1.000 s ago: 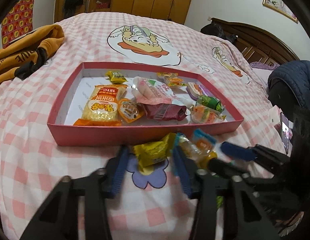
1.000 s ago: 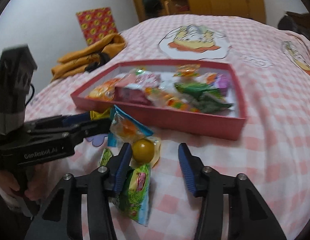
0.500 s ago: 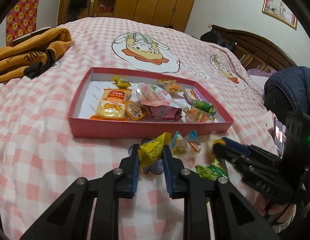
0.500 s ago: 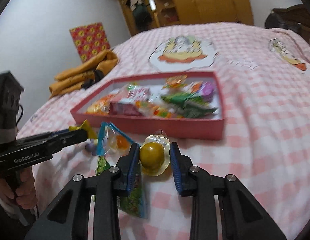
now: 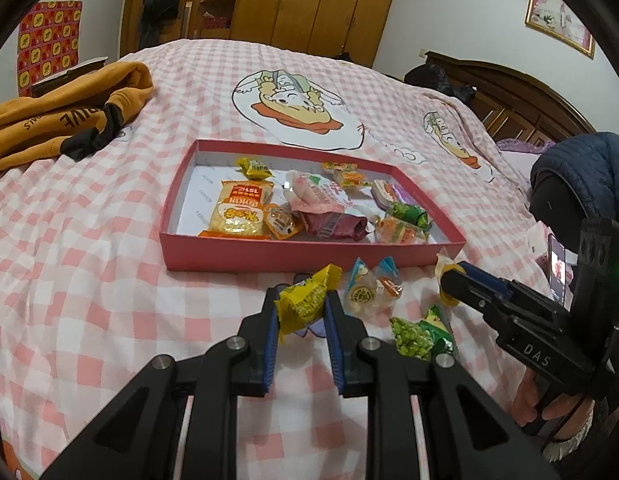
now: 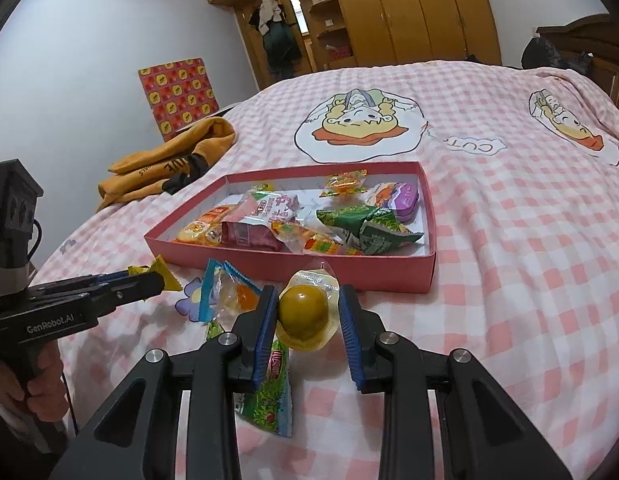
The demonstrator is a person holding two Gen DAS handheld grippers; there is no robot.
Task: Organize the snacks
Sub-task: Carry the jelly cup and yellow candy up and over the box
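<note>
Snacks (image 5: 305, 300) pinched between left fingers (image 5: 269, 332), lifted.

**Tray crowded at the near wall, open at the far-left corner**

The red tray (image 5: 245, 257) has bare floor along its left side and far-left corner; packets crowd the middle and right. Its near wall stands between both grippers and that floor. Loose packets (image 5: 371, 288) litter the checked bedspread (image 5: 89, 248) in front; bedspread left of them lies clear.

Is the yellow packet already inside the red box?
No, the yellow packet is pinched in the left gripper, short of the red box.
</note>
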